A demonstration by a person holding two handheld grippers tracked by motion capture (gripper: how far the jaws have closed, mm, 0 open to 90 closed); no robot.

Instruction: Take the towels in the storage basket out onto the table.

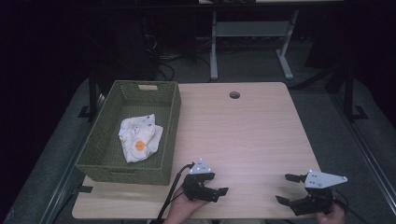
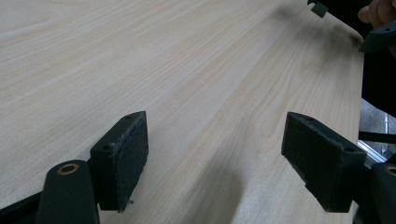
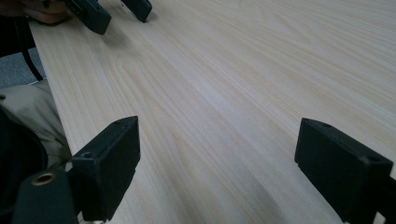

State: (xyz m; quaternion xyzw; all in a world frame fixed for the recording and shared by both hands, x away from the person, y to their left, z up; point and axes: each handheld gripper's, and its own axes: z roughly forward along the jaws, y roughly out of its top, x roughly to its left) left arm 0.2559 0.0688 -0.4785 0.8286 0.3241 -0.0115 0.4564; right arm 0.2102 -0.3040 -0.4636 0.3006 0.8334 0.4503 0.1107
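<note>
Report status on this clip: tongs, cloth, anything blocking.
Left tongs open, empty, low over the table. Right tongs open, empty, near the front edge. White cloth bundled in the green basket. Nothing in the way.

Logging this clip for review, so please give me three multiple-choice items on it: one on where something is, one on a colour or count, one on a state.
1. Where does the white crumpled cloth lie?
A. Inside the green woven basket
B. On the bare table beside the basket
C. Between the jaws of the left claw

2. What colour is the round spot on the cloth?
A. Blue
B. Orange
C. Black

3. How do the jaws of the left claw stand?
A. Shut on the cloth
B. Shut on nothing
C. Open, with only bare table between them

Key: 1 A, since the high view shows the cloth resting on the basket's floor. 2 B, since an orange disc shows on the cloth's near fold. 3 C, since the left gripper view shows the two pads wide apart over plain wood.
</note>
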